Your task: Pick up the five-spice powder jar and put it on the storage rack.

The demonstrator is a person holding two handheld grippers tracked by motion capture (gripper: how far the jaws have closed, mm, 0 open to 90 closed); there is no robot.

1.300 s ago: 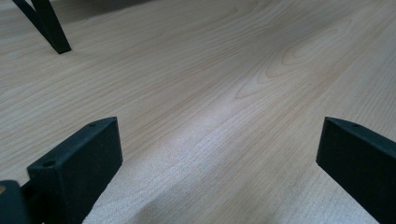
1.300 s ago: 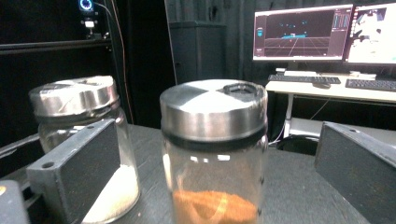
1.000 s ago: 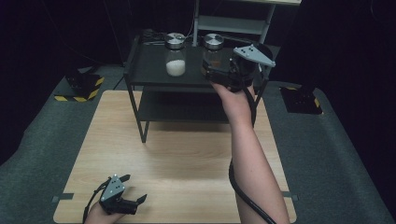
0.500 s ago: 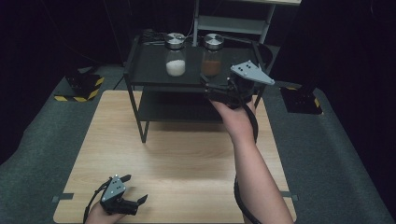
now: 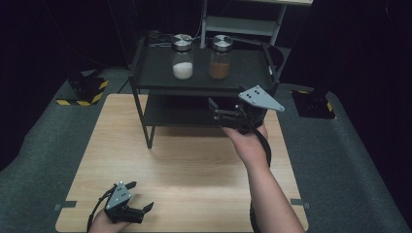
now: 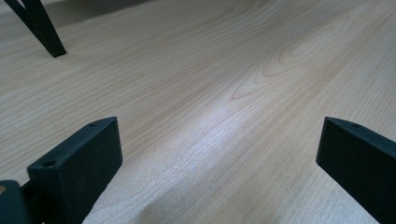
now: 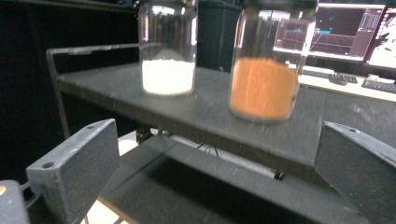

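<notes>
Hovering low over the wooden table point(image 5: 184, 165) at its near left corner, the left gripper point(image 5: 141, 210) was held idle, its jaws wide apart with only bare wood between them. Farther off, the right gripper point(image 5: 214, 112) was seen in front of the black shelf rack point(image 5: 160, 85), its jaws likewise spread wide and empty. Beyond and above those jaws, the jar of orange powder point(image 7: 264, 70) was found standing on the top shelf, slightly toward the right jaw, with the jar of white powder point(image 7: 168, 51) beside it toward the left jaw. The step was judged to be a withdrawal after the orange jar was set down. Compared with a second earlier, the right gripper had been drawn back and lowered from the jar. Next, further retreat clear of the shelf edge seemed called for.
</notes>
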